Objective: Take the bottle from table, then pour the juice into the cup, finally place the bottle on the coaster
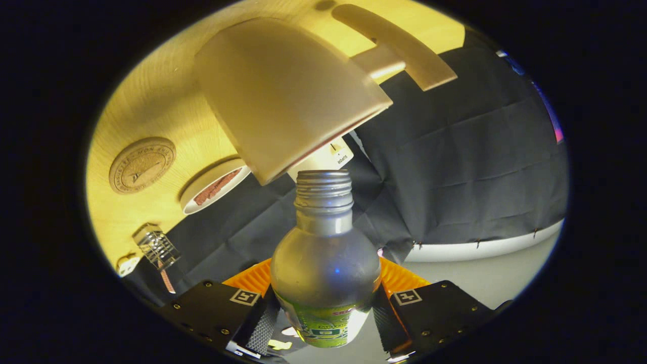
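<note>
Gripper view
Jaws: the gripper (323, 316) pinches the bottle (325, 273), one finger on each side of its lower body.
Bottle: tipped, its threaded neck open and just at the rim of the cup (283, 93).
Bottle label: green and yellow wrap low on the body; print too blurred to read.
Cup: pale mug with a handle, standing on the counter (151, 101).
Coaster (142, 165): round, cork-coloured, on the counter beside the cup; stamped ring of lettering, illegible.
Dish (215, 186): white, near the cup.
</note>
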Action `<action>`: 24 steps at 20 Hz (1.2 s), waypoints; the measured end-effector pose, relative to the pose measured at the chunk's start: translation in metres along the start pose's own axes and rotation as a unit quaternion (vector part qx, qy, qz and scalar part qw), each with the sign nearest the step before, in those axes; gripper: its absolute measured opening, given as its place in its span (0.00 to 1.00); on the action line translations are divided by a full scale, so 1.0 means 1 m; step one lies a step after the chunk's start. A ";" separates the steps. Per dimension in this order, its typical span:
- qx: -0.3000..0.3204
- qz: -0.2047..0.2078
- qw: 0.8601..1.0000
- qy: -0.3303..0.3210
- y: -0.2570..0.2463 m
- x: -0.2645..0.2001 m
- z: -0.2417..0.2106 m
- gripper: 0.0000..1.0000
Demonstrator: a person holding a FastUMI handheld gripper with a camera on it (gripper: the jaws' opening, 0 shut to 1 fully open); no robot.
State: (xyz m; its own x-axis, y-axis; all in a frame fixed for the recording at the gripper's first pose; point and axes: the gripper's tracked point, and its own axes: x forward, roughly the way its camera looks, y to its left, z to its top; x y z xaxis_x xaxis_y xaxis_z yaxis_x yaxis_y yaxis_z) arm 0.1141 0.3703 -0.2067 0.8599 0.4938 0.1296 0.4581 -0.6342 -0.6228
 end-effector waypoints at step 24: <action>0.317 0.077 0.942 0.076 0.035 -0.012 -0.020 0.80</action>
State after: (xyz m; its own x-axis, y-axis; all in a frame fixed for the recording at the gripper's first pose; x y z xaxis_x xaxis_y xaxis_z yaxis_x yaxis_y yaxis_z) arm 0.1249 0.3301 -0.2143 0.9495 0.3035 0.0793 0.1403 -0.1848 -0.9727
